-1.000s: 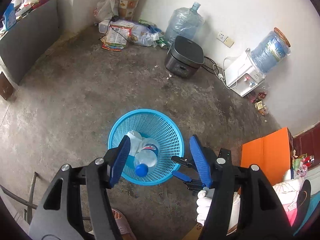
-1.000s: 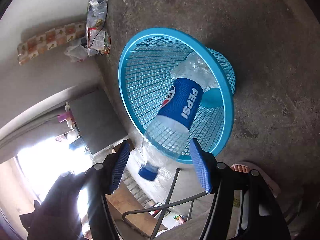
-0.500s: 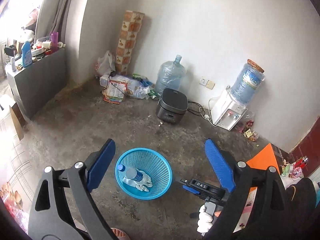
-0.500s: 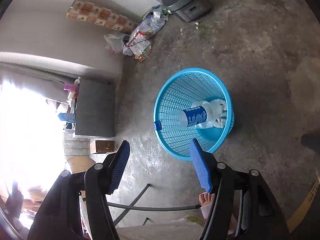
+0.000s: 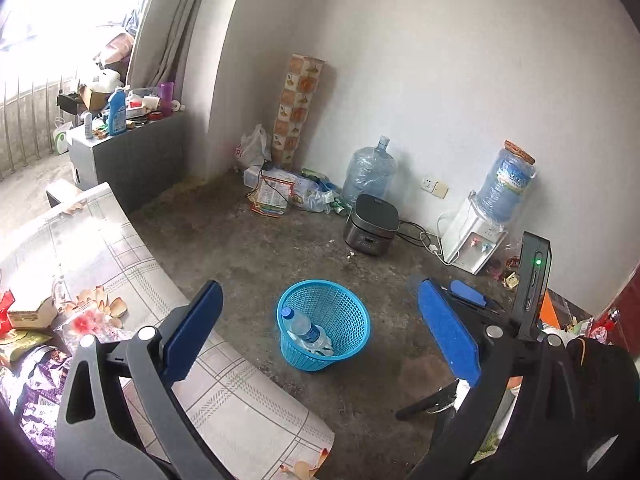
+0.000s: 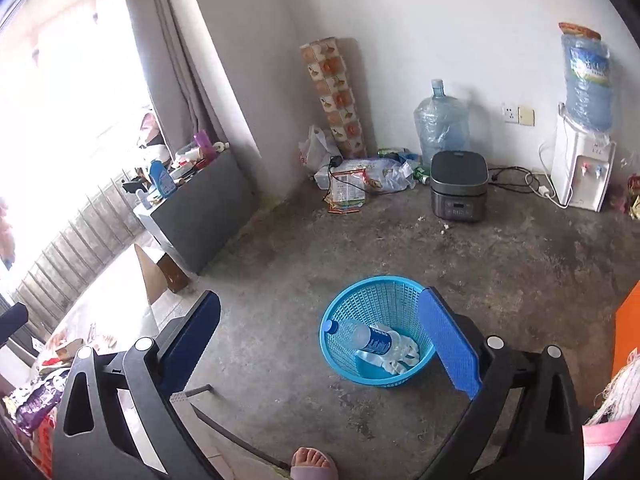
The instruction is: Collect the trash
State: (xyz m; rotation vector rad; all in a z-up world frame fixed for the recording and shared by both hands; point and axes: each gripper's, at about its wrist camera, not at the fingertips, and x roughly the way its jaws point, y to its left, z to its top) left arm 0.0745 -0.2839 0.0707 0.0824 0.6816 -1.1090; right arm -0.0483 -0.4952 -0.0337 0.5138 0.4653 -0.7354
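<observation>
So both grippers, left gripper (image 5: pixel 318 334) and right gripper (image 6: pixel 320 338), are hanging wide open and empty above the blue basket (image 5: pixel 348 354), jaws having just been opening. Bottle (image 6: pixel 362 336) is lying in the basket; next pick is probably the wrappers (image 5: pixel 24 338) on the table (image 5: pixel 224 396) left of the basket, needing a reach across.

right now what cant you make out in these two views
- Bottom of the blue basket: both views, covered by the bottle and a white crumpled thing.
- What that white thing is: too crumpled to tell.
- Table clutter: left wrist view, cut off by the left edge and the left gripper.
- Window side: right wrist view, washed out by glare.
- Right gripper: wide open, its right finger covers part of the basket rim.
</observation>
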